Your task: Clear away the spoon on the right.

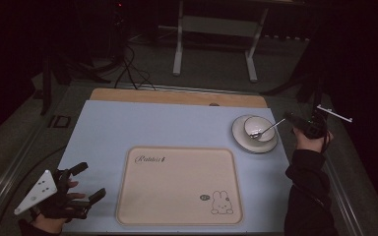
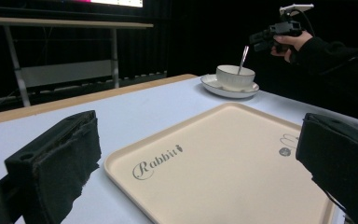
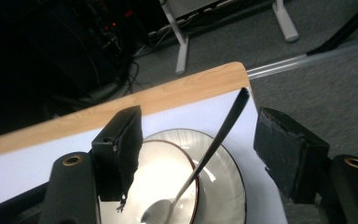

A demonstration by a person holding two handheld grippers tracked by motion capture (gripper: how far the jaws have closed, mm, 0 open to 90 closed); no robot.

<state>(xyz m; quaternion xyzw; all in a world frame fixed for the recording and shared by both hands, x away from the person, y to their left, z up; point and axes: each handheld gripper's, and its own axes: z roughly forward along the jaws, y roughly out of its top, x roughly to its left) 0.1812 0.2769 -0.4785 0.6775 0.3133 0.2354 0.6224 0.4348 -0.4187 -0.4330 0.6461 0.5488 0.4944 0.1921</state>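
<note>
A: Where is the spoon [image 1: 267, 129] sitting right now?

B: It is resting in the cup [image 1: 258, 127] on the saucer [image 1: 241, 137], near the far right corner of the table [image 1: 177, 123], with its handle leaning out towards the right edge.

A: And the right claw [image 1: 291, 118]?

B: It is hanging just past that edge, by the handle's tip. In the right gripper view the handle is passing between the two pads, which are standing apart and touching nothing.

A: How much room is there around it?

B: Little. The saucer is lying close to the right edge and not far from the wooden strip along the far edge; beyond both, the floor is dropping away. Towards the tray [image 1: 179, 186] the blue surface is lying open.

A: The left claw [image 1: 92, 183]?

B: It is resting at the near left corner, just beside the tray's left rim, jaws wide apart and holding nothing.

A: Anything hard to make out?

B: The room behind is staying dark. In the right gripper view the left pad is covering part of the cup, and the bottom edge is cutting off the spoon's bowl. The person's right sleeve [image 1: 307, 191] is covering the table's near right corner.
</note>
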